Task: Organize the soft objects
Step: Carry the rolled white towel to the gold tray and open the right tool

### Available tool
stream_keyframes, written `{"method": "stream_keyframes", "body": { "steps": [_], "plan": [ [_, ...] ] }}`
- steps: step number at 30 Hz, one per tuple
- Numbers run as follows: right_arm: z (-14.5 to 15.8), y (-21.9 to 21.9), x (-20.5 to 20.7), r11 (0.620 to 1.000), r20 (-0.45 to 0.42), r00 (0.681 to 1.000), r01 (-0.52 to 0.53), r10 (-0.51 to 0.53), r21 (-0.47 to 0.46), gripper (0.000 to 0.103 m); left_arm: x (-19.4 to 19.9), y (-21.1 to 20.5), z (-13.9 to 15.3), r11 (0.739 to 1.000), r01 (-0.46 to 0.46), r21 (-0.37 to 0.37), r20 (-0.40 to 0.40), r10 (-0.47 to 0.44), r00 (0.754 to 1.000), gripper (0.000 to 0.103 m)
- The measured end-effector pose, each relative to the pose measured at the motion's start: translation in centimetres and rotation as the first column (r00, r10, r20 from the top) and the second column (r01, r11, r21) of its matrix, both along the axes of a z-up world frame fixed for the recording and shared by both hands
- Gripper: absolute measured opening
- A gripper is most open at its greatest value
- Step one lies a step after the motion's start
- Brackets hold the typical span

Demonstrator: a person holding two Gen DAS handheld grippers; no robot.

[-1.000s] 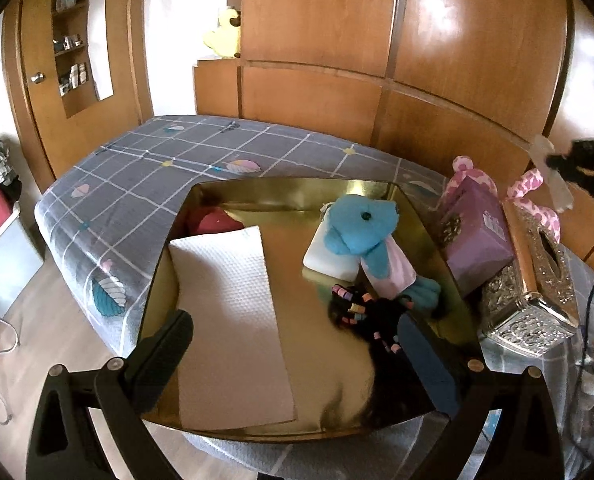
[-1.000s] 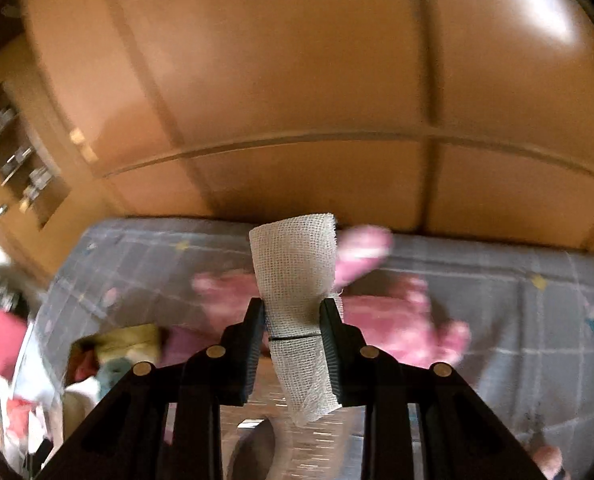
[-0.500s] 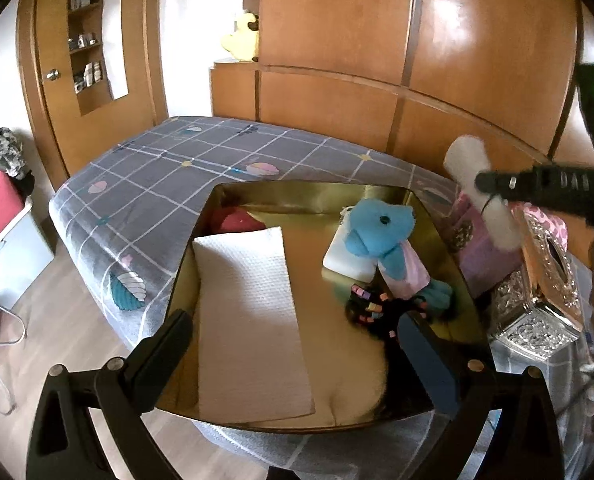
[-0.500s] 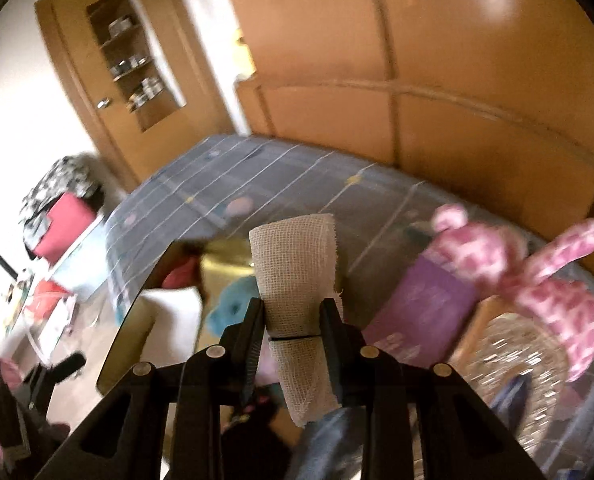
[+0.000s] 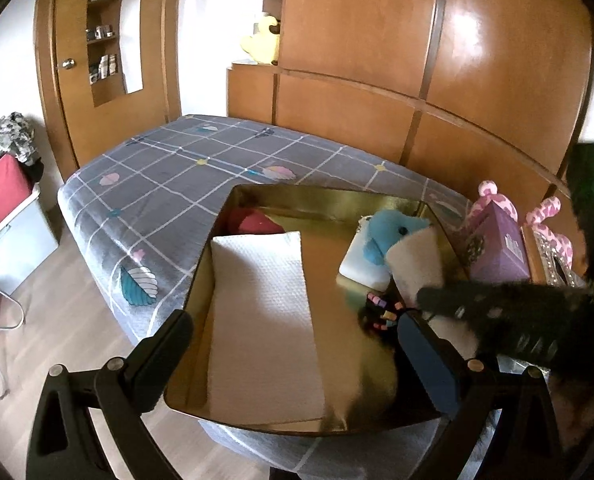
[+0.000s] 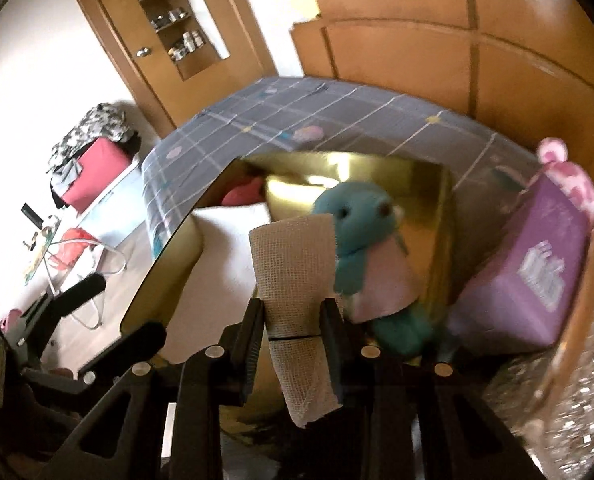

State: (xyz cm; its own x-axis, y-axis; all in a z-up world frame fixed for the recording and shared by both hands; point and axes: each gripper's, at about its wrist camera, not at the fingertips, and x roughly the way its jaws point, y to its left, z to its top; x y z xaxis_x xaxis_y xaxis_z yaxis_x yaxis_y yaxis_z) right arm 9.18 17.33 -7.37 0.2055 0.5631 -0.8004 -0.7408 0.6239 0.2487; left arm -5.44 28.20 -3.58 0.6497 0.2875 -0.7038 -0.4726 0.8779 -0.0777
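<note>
A gold tray (image 5: 329, 200) lies on the grey checked bed. In it are a white paper towel (image 5: 261, 320), a red item (image 5: 249, 222), a blue plush toy (image 5: 393, 234) on a white pad (image 5: 361, 268), and a beaded black item (image 5: 379, 314). My right gripper (image 6: 295, 312) is shut on a white gauze roll (image 6: 293, 260) and holds it over the tray's right side, in front of the blue plush (image 6: 361, 224). In the left wrist view the roll (image 5: 417, 264) and right gripper (image 5: 429, 304) show. My left gripper (image 5: 297, 354) is open and empty above the tray's near edge.
A purple box (image 5: 497, 248), a pink plush (image 5: 493, 200) and a silver tissue box (image 5: 557, 264) stand right of the tray. A wooden headboard rises behind the bed. A red bag (image 5: 1, 196) and wood floor lie at the left.
My right gripper has swung with the gauze roll from over the pink plush leftward and down to over the tray. My left gripper has stayed open and shifted slightly.
</note>
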Motion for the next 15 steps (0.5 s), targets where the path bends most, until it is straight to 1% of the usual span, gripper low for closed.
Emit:
{"method": "stream_keyframes", "body": {
  "steps": [4, 5, 9, 11, 15],
  "plan": [
    [-1.7, 0.8, -0.2, 0.999, -0.068, 0.998, -0.004, 0.001, -0.038, 0.033, -0.2, 0.4, 0.2, 1.000, -0.011, -0.003, 0.012, 0.011, 1.000, 0.103],
    [-2.0, 0.8, -0.2, 0.999, -0.068, 0.998, 0.004, -0.008, -0.050, 0.033, -0.2, 0.5, 0.3, 1.000, -0.013, -0.003, 0.014, 0.013, 1.000, 0.103],
    [-2.6, 0.4, -0.1, 0.997, -0.069, 0.997, 0.034, -0.039, -0.065, 0.040, -0.3, 0.7, 0.3, 1.000, -0.016, -0.008, 0.016, 0.016, 1.000, 0.103],
    [-2.5, 0.0, -0.2, 0.998, -0.078, 0.996, 0.040, -0.044, -0.052, 0.042, -0.3, 0.7, 0.3, 1.000, -0.015, -0.008, 0.017, 0.015, 1.000, 0.103],
    [-1.5, -1.3, -0.3, 0.997, -0.072, 0.995, 0.071, -0.071, 0.008, 0.043, -0.3, 0.4, 0.4, 1.000, -0.008, -0.009, 0.021, 0.008, 1.000, 0.103]
  ]
}}
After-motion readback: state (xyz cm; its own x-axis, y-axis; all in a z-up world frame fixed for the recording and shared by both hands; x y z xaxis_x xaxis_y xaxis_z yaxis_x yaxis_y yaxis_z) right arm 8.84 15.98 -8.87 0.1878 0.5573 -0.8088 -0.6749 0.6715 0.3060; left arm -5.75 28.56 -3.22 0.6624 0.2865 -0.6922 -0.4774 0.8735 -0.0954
